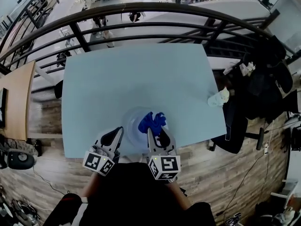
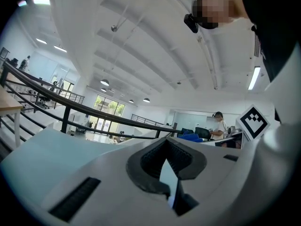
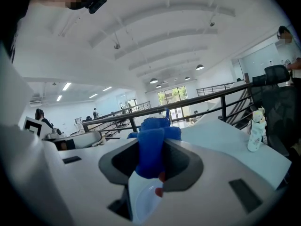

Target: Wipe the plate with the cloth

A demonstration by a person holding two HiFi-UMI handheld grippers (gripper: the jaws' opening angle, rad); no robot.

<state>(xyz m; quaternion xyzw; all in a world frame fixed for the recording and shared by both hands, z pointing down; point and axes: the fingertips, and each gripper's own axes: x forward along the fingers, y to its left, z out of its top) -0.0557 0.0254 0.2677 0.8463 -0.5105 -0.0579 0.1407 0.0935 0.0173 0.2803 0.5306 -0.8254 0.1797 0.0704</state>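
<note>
Closest to me, my right tongs (image 1: 158, 134) are clamped on the blue cloth (image 1: 151, 121), which is bunched over the plate (image 1: 130, 122) near the front edge of the tabletop (image 1: 117, 74). Beside them, my left tongs (image 1: 117, 133) are closed on a thin pale sliver, probably the plate's rim, though I only see it edge-on. That hold looks shallow. Hard rubbing could twist the plate free and skid it off the near edge, or drag the cloth out of my grip.

The left claw (image 1: 119, 132) and right claw (image 1: 157, 134) hide the near rim of the pale translucent round plate (image 1: 131, 119). The little white object (image 1: 218, 97) at the worktop (image 1: 141, 74) edge is too small to identify.
</note>
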